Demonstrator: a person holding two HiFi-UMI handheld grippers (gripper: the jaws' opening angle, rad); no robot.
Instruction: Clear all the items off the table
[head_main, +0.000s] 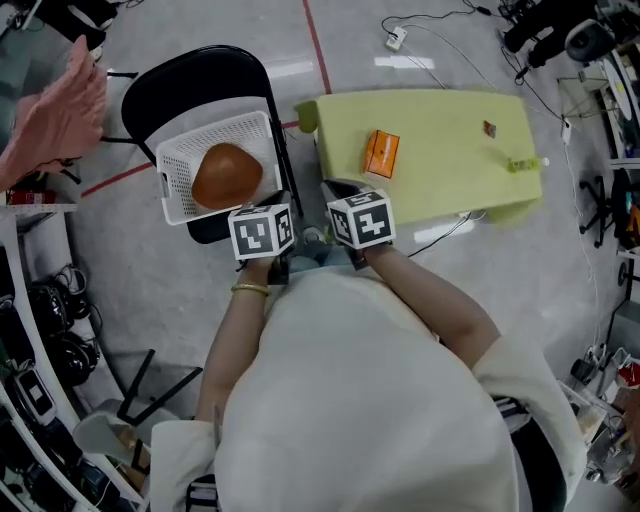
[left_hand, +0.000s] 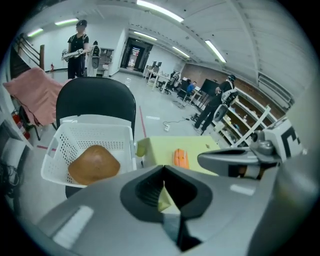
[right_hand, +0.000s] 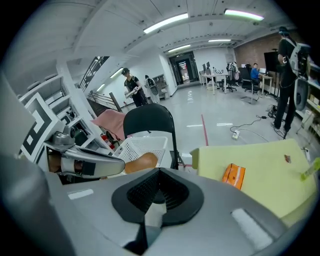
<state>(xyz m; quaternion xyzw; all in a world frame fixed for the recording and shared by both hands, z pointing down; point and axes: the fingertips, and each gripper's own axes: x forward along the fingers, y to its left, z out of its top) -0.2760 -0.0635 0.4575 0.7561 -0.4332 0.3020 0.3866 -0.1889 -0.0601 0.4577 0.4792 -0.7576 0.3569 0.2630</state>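
Matt yellow-green cloth over the desk (head_main: 450, 130), smooth on top and creased at the corners, under a glossy orange packet (head_main: 381, 154). White perforated plastic for the basket (head_main: 215, 140), round a smooth brown lump (head_main: 227, 175) with a dull sheen — black matt padding on the chair (head_main: 190, 80), soft pink cloth (head_main: 60, 110) beside it. Smooth grey matt plastic on the left hand-held gripper (left_hand: 164, 172) and the right hand-held gripper (right_hand: 159, 172), ribbed black pads (left_hand: 149, 189) inside — polished grey floor (head_main: 180, 280) with lamp glare.
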